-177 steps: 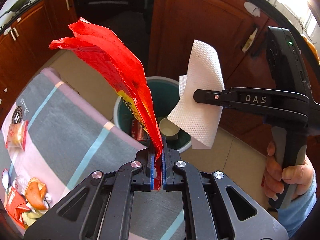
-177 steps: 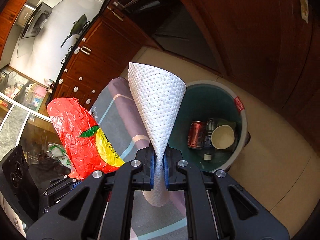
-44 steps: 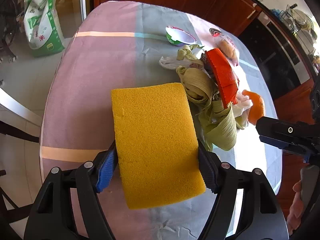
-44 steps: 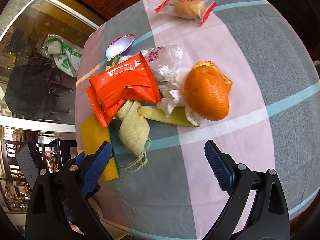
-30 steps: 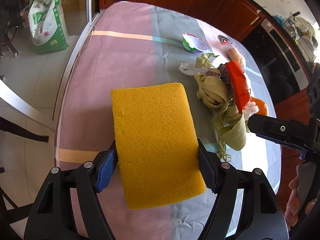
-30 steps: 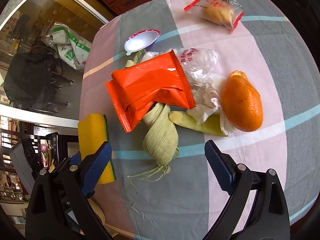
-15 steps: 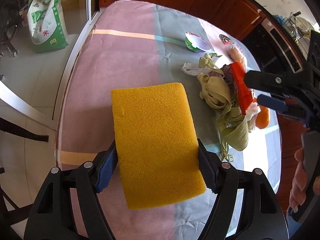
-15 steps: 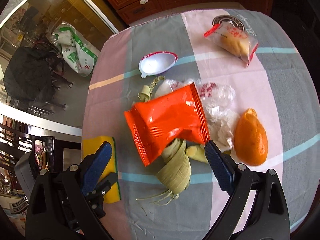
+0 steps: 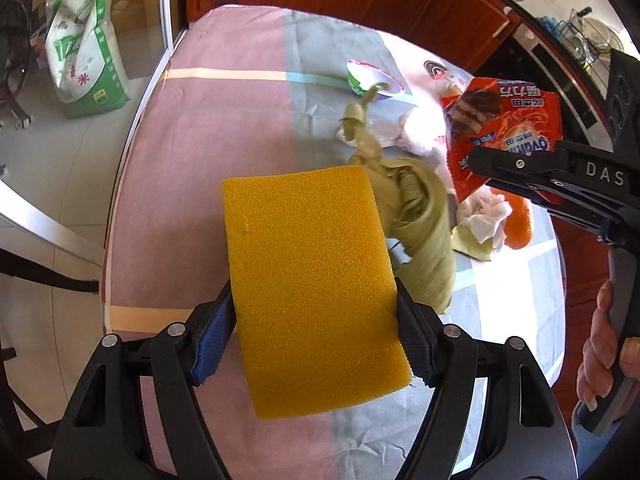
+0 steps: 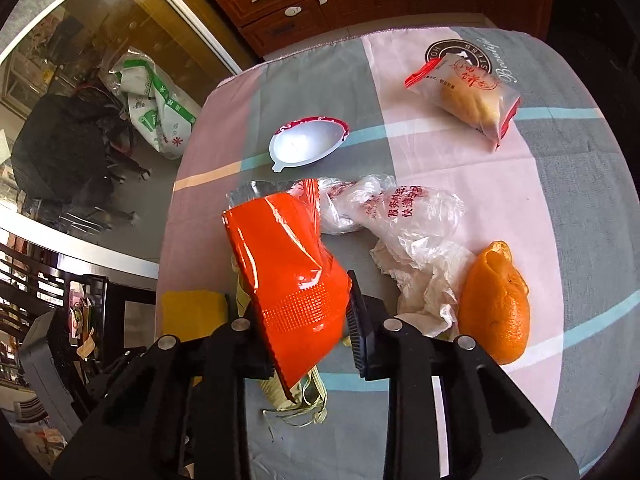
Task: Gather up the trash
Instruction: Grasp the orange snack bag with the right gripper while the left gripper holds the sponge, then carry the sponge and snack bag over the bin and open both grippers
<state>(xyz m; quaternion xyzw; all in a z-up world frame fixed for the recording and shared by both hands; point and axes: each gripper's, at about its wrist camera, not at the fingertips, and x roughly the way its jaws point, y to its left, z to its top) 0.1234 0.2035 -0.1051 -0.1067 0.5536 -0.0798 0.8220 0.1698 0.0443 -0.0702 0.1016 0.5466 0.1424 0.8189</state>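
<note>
On the right gripper (image 9: 476,162) I read the white letters "DAS" on its black body, and the orange snack wrapper (image 9: 504,128) between its fingers shows "ovaltine" in mirror form with some Chinese characters that I cannot read well. From the right wrist view, the jaws of the right gripper (image 10: 304,316) are closing, and the orange snack wrapper (image 10: 292,276) stands between them; the left pad looks already against the foil, but the right pad (image 10: 356,320) I see with a thin gap, so I cannot say the grip is firm. The wrapper rises up and away from the fingers, above the corn husk (image 10: 292,396) that lies under them. Ahead and to the right of this gripper lies a clear plastic bag (image 10: 396,212) with red Chinese print, and just beside it a crumpled tissue (image 10: 424,292) and an orange peel (image 10: 496,312). Further ahead are a white foil lid (image 10: 306,144) and a packaged bun (image 10: 468,92) with a red label, which lies on a round logo of the tablecloth (image 10: 568,152) with the word "Beauty". My left gripper (image 9: 316,332) is clamped wide on a yellow sponge (image 9: 312,280), its blue pads pressing both long sides. The corn husk (image 9: 420,232) is just right of the sponge.
</note>
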